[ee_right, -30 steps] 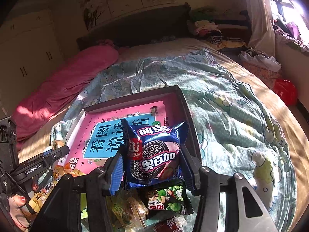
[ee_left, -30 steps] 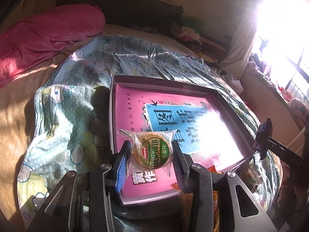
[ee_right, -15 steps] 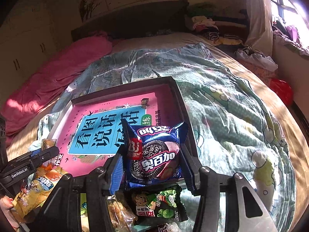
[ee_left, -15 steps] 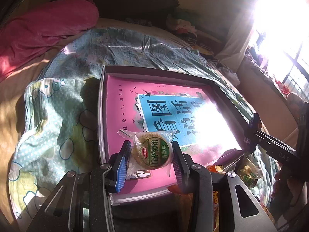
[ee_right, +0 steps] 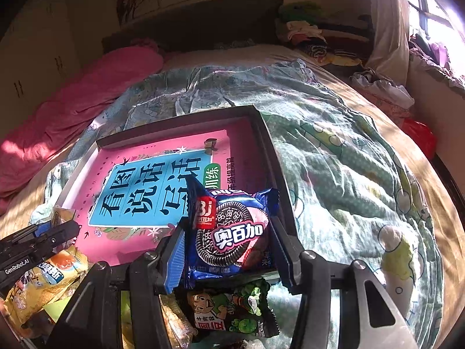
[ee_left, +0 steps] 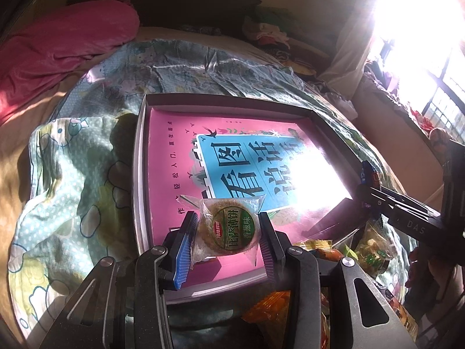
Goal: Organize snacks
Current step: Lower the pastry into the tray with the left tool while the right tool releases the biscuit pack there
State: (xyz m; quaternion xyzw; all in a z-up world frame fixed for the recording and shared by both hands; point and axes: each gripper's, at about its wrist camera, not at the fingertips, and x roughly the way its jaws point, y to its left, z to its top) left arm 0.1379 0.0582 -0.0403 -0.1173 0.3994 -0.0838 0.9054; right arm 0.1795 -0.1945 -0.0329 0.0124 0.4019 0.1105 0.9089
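My left gripper (ee_left: pixel 228 232) is shut on a round biscuit in a clear wrapper with a green label (ee_left: pixel 231 228), held over the near left corner of a shallow box (ee_left: pixel 139 157) lined with a pink and blue book cover. My right gripper (ee_right: pixel 229 235) is shut on a blue sandwich-cookie packet (ee_right: pixel 229 232), held over the box's near right corner (ee_right: pixel 273 157). The right gripper's tip also shows in the left wrist view (ee_left: pixel 370 195), and the left gripper's tip in the right wrist view (ee_right: pixel 58 232).
Loose snack packets lie on the bed by the box's near edge: a dark green packet (ee_right: pixel 232 311), yellow-orange bags (ee_right: pixel 43 276), orange wrappers (ee_left: pixel 276 308). The box rests on a patterned quilt (ee_right: pixel 334 151). A pink blanket (ee_left: pixel 58 43) lies at the far left.
Both grippers have moved forward toward the box with their snacks still held; the box looks nearer and larger in both views.
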